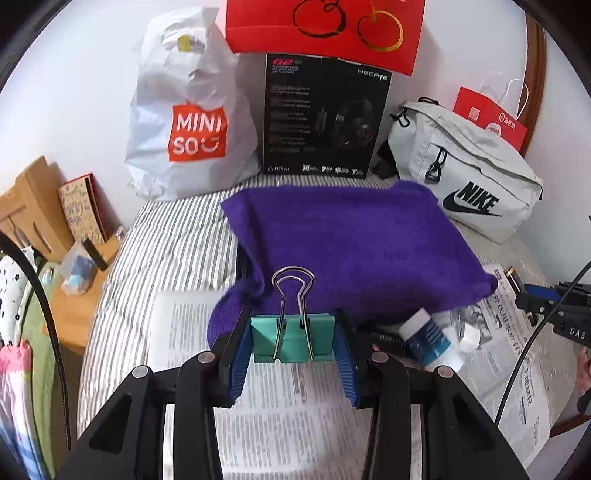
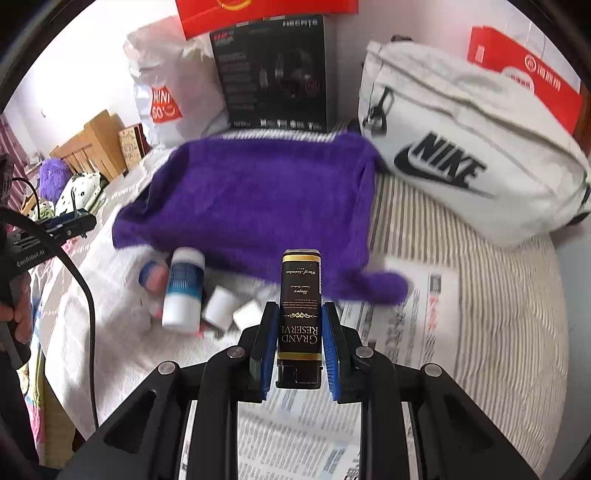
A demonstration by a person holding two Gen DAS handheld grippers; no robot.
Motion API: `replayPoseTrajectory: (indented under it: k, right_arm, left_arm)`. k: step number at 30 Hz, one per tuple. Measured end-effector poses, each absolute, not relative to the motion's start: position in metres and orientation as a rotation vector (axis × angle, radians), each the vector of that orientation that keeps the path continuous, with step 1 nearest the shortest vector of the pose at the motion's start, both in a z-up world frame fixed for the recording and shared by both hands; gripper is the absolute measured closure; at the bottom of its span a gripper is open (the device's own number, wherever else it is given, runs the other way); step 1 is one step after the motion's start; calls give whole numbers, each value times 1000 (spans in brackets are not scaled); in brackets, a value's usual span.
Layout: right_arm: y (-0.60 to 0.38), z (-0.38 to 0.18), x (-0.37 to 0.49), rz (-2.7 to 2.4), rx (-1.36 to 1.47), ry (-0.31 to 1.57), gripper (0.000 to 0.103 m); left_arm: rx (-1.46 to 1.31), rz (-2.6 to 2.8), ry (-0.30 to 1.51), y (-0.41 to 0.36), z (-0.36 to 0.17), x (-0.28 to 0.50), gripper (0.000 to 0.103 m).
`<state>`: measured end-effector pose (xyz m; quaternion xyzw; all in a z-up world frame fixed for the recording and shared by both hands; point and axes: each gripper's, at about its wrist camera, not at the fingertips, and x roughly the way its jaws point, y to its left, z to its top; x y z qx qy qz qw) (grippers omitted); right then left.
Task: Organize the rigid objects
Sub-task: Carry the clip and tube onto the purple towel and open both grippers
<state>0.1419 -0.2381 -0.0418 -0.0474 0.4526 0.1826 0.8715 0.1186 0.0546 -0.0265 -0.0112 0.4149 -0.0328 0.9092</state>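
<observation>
My left gripper (image 1: 293, 341) is shut on a teal binder clip (image 1: 293, 338) with silver wire handles, held above newspaper (image 1: 280, 406) in front of a purple towel (image 1: 351, 240). My right gripper (image 2: 300, 336) is shut on a black and gold "Grand Reserve" lighter (image 2: 300, 306), held upright above the newspaper (image 2: 406, 332). A white and blue bottle (image 2: 183, 291) lies by the purple towel (image 2: 251, 206) with small white caps (image 2: 219, 308) next to it. The bottle also shows in the left wrist view (image 1: 430, 338).
At the back stand a white Miniso bag (image 1: 188, 122), a black headset box (image 1: 325, 118), a red gift bag (image 1: 325, 29) and a white Nike bag (image 1: 469, 173). A wooden bedside shelf (image 1: 44, 221) is at the left. The bed has a striped sheet (image 1: 166, 243).
</observation>
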Motion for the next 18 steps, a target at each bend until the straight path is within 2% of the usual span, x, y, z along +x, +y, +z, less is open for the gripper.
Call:
replayPoseTrajectory:
  k: [8,18]
  right_arm:
    - [-233,-30,179,378,-90,924,80]
    - [-216,-49,237,392,-70,965,80]
  left_arm:
    - [-17,-99,854,50,-21,156,64]
    - [-22,-116,883,45,-36,213,64]
